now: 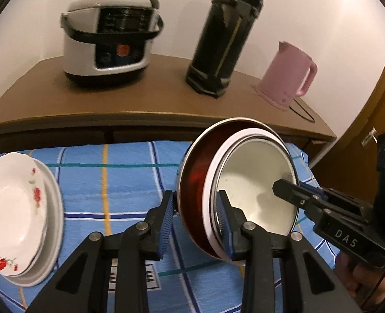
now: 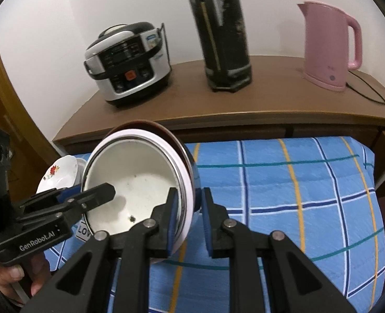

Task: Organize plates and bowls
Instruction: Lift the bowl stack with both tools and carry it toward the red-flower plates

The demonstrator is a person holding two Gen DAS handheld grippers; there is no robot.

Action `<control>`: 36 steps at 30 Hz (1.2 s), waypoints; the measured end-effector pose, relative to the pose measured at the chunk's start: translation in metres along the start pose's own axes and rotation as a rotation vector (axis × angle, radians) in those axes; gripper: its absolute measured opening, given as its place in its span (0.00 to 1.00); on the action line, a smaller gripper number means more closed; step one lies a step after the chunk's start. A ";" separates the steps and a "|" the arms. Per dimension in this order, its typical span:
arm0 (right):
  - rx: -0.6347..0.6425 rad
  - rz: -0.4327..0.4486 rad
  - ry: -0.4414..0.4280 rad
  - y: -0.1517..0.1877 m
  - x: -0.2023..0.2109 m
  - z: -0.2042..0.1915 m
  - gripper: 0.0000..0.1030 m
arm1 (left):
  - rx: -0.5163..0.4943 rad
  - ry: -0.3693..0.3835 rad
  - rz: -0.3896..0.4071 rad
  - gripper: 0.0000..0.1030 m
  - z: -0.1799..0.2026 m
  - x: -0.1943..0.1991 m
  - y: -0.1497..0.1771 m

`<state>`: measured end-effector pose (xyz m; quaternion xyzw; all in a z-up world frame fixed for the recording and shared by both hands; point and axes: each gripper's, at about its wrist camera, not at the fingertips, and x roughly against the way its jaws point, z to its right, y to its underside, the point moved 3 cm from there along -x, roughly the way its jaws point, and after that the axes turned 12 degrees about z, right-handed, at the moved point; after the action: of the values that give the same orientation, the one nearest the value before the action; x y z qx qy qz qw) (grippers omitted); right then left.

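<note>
**Nested bowls held tilted between two grippers**

A stack of nested bowls (image 1: pixel 244 182) hung tilted above the blue checked cloth (image 1: pixel 119 177), open side turned toward the cameras. The outermost shell was glossy dark red with a thin metal rim; inside it sat a white-rimmed bowl, and innermost a cream enamel-looking one with a dark edge and a few dark specks on its smooth floor.

The left gripper (image 1: pixel 196 216) pinched the stack's lower-left rim, its ribbed blue pads (image 1: pixel 166 224) spread just enough to take the layered walls, one pad outside the red shell and one inside the cream bowl. The right gripper (image 2: pixel 188 214) straddled the opposite edge: its inner pad lay against the cream wall, while the outer pad stood beside the white rim, and whether it pressed the rim I could not tell.

To the left on the cloth rested a shallow white porcelain dish with red flowers (image 1: pixel 12 203), seated in a plain grey-white plate (image 1: pixel 51 234).

Behind, on a brown wooden sideboard (image 1: pixel 140 96), stood a rounded silver-and-black rice cooker (image 1: pixel 109 34), a tall black cylindrical thermos (image 1: pixel 223 39) and a matte pink kettle (image 1: pixel 288 75).
</note>
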<state>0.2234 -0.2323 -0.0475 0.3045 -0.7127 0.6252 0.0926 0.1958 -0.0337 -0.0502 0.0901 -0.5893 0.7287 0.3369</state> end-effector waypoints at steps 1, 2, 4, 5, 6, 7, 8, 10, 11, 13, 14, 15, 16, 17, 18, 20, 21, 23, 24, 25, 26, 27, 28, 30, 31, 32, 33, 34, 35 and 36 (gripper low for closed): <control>0.007 -0.001 -0.005 -0.001 -0.001 -0.004 0.17 | 0.004 -0.004 0.006 0.34 -0.003 0.003 -0.001; 0.016 -0.001 -0.011 -0.002 -0.003 -0.009 0.17 | 0.009 -0.008 0.011 0.34 -0.006 0.004 -0.002; 0.030 0.001 -0.025 -0.005 -0.006 -0.019 0.17 | 0.020 -0.020 0.027 0.34 -0.014 0.010 -0.004; 0.037 0.002 -0.032 -0.006 -0.008 -0.023 0.17 | 0.026 -0.025 0.034 0.34 -0.018 0.013 -0.005; 0.043 0.002 -0.038 -0.008 -0.009 -0.027 0.17 | 0.034 -0.030 0.040 0.34 -0.022 0.015 -0.005; 0.050 0.002 -0.044 -0.009 -0.010 -0.032 0.17 | 0.044 -0.036 0.047 0.34 -0.028 0.018 -0.007; 0.058 0.002 -0.051 -0.010 -0.011 -0.038 0.17 | 0.053 -0.042 0.054 0.34 -0.033 0.021 -0.008; 0.072 0.003 -0.063 -0.013 -0.014 -0.047 0.17 | 0.066 -0.052 0.066 0.34 -0.041 0.026 -0.010; 0.080 0.004 -0.070 -0.014 -0.015 -0.053 0.17 | 0.072 -0.059 0.074 0.34 -0.046 0.029 -0.011; 0.091 0.006 -0.080 -0.016 -0.017 -0.062 0.17 | 0.076 -0.072 0.086 0.33 -0.052 0.034 -0.012; 0.095 0.007 -0.085 -0.017 -0.017 -0.066 0.17 | 0.081 -0.076 0.090 0.33 -0.056 0.036 -0.013; 0.100 0.007 -0.089 -0.018 -0.018 -0.069 0.17 | 0.087 -0.079 0.092 0.33 -0.060 0.038 -0.013; 0.105 0.006 -0.093 -0.018 -0.020 -0.072 0.17 | 0.091 -0.084 0.096 0.33 -0.063 0.041 -0.013; 0.110 0.004 -0.097 -0.017 -0.022 -0.077 0.17 | 0.093 -0.088 0.097 0.33 -0.065 0.042 -0.013; 0.113 0.003 -0.101 -0.017 -0.023 -0.080 0.17 | 0.097 -0.096 0.098 0.33 -0.069 0.044 -0.012; 0.116 -0.002 -0.111 -0.016 -0.027 -0.085 0.17 | 0.108 -0.104 0.094 0.33 -0.075 0.045 -0.011; 0.116 -0.005 -0.117 -0.015 -0.029 -0.088 0.17 | 0.111 -0.107 0.094 0.33 -0.076 0.045 -0.011; 0.120 -0.011 -0.128 -0.014 -0.033 -0.093 0.17 | 0.122 -0.117 0.093 0.33 -0.083 0.047 -0.009; 0.123 -0.012 -0.133 -0.014 -0.034 -0.096 0.17 | 0.125 -0.121 0.094 0.33 -0.085 0.049 -0.008; 0.126 -0.013 -0.139 -0.013 -0.034 -0.098 0.17 | 0.130 -0.126 0.095 0.33 -0.088 0.050 -0.008; 0.132 -0.014 -0.147 -0.013 -0.036 -0.103 0.17 | 0.135 -0.132 0.096 0.33 -0.091 0.052 -0.007; 0.138 -0.016 -0.153 -0.012 -0.036 -0.107 0.17 | 0.138 -0.136 0.097 0.33 -0.093 0.053 -0.006; 0.144 -0.017 -0.159 -0.013 -0.038 -0.110 0.17 | 0.142 -0.144 0.097 0.33 -0.096 0.056 -0.005; 0.159 -0.019 -0.176 -0.013 -0.041 -0.120 0.17 | 0.150 -0.161 0.095 0.33 -0.103 0.061 -0.002; 0.167 -0.021 -0.187 -0.013 -0.042 -0.126 0.17 | 0.153 -0.170 0.094 0.33 -0.107 0.063 -0.001; 0.174 -0.022 -0.195 -0.013 -0.044 -0.131 0.17 | 0.160 -0.179 0.091 0.33 -0.111 0.065 0.000; 0.181 -0.023 -0.203 -0.014 -0.045 -0.135 0.17 | 0.166 -0.188 0.089 0.33 -0.116 0.068 0.001; 0.189 -0.026 -0.211 -0.014 -0.047 -0.140 0.17 | 0.171 -0.196 0.089 0.33 -0.119 0.069 0.001; 0.199 -0.029 -0.222 -0.014 -0.049 -0.146 0.17 | 0.174 -0.207 0.090 0.33 -0.123 0.072 0.002; 0.206 -0.032 -0.230 -0.014 -0.051 -0.151 0.17 | 0.179 -0.221 0.090 0.33 -0.128 0.075 0.003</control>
<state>0.2342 -0.0737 -0.0319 0.3933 -0.6458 0.6543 -0.0112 0.1713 0.1126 -0.0498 0.1728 -0.5589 0.7784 0.2276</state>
